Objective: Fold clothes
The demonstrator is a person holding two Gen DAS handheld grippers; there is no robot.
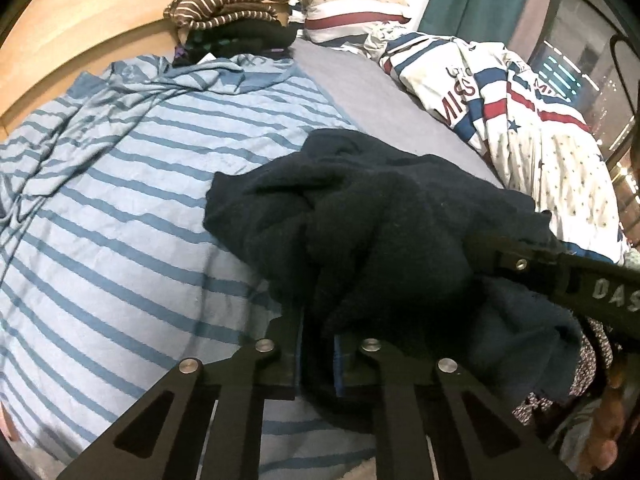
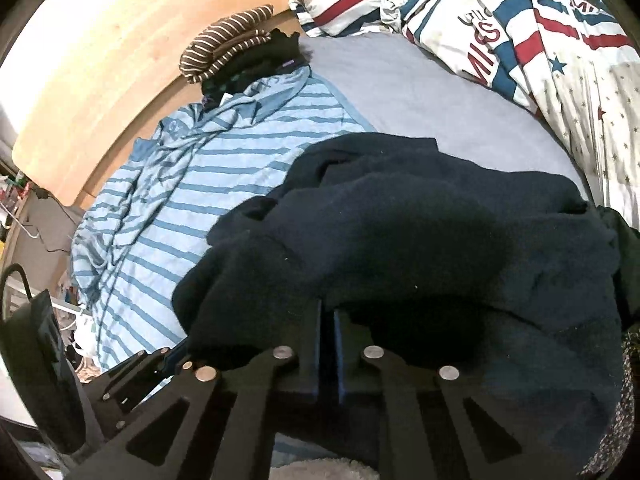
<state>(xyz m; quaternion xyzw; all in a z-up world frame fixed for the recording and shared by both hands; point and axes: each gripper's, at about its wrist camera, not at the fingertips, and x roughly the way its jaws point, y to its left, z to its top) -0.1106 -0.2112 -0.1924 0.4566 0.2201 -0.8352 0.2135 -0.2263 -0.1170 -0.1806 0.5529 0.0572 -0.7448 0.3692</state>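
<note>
Both grippers point steeply down at the bed. The left gripper (image 1: 316, 344) has its jaws nearly closed, pinching a fold of the dark garment (image 1: 376, 224) between the pads. The right gripper (image 2: 328, 340) has its jaws almost together, clamped on the near edge of the same garment (image 2: 400, 232). In the left view the right gripper reaches in from 4 o'clock, its tip buried in the cloth.

The garment is navy, fleecy and bunched in thick folds, hanging from both grips near each view's centre. It overlaps the right edge of a striped shirt (image 1: 120, 208) spread flat at 9 o'clock on the grey sheet (image 2: 420, 100). A small clothes pile (image 1: 236, 20) sits at 11 o'clock, a rumpled duvet (image 1: 532, 120) at 2 o'clock.
</note>
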